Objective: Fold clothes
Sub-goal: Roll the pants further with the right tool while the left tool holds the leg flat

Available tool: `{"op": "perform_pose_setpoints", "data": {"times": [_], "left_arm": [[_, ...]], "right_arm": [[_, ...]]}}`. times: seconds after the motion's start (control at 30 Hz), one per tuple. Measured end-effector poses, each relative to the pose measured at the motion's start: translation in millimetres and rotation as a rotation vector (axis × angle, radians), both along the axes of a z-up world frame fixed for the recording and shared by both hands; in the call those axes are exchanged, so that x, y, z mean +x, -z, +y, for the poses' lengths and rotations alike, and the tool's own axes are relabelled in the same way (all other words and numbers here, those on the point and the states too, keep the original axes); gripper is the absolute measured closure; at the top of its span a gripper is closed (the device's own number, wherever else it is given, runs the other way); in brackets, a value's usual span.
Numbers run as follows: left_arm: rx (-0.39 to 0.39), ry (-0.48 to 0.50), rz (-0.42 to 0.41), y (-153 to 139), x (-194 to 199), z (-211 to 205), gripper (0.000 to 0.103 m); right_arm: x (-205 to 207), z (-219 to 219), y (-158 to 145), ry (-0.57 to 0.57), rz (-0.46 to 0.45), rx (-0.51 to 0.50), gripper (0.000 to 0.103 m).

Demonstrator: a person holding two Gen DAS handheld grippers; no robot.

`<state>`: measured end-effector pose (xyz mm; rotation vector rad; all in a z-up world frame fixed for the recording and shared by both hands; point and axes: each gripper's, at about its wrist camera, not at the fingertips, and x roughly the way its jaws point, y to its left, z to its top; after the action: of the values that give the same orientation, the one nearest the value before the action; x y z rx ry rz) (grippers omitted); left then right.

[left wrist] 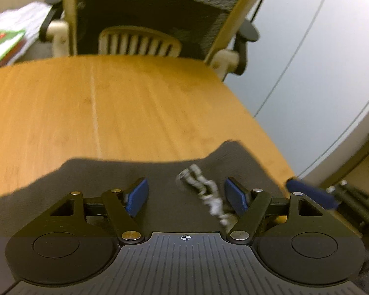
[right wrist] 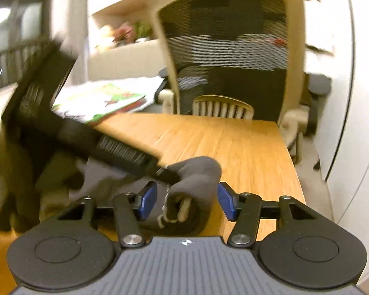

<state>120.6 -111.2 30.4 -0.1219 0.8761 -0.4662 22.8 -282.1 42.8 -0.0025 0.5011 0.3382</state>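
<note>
A wooden worktop [left wrist: 135,103] runs ahead to a mesh office chair [right wrist: 223,56]. The left tongs [left wrist: 185,196] are spread over a dark grey garment [left wrist: 160,179] lying flat beneath them, its pale drawstring [left wrist: 204,191] just inside the right pad. The right tongs [right wrist: 187,200] are also spread, pads clear of a bunched fold of garment between them.

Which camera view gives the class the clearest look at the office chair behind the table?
The right wrist view: the office chair shows nearly whole, with its mesh back, cream frame and both armrests beyond the wooden table. The left wrist view crops the chair at the top, showing only the lower back and armrests.
</note>
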Motion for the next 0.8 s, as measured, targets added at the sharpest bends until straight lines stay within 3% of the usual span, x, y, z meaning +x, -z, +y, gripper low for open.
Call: {"op": "perform_pose_setpoints", "data": {"times": [0.13,0.4,0.6,0.7,0.77,0.8], "left_arm": [[0.04,0.012,-0.025,1.0,-4.1,-1.5,0.033],[0.041,0.014,-0.035,1.7,-8.3,1.3,0.031],[-0.077,-0.05,-0.042,-14.2,-5.8,16.6,0.031],[-0.092,-0.026,-0.082,-24.4,-7.7,9.4,0.037],[-0.109,-0.004,-0.083,-26.0,-8.2,1.8,0.06],[-0.148,0.005,-0.06,-23.7,-7.7,0.3,0.063]], "right_arm": [[13.4,2.8,8.7,0.067,0.035,0.015,0.062],[14.0,9.8,19.8,0.087,0.032,-0.071,0.066],[-1.4,27.6,20.1,0.035,-0.045,-0.214,0.066],[-13.6,39.4,20.6,-0.015,-0.091,-0.301,0.066],[-18.0,42.3,20.7,-0.035,-0.104,-0.322,0.066],[-18.5,42.1,20.5,-0.04,-0.104,-0.32,0.066]]}}
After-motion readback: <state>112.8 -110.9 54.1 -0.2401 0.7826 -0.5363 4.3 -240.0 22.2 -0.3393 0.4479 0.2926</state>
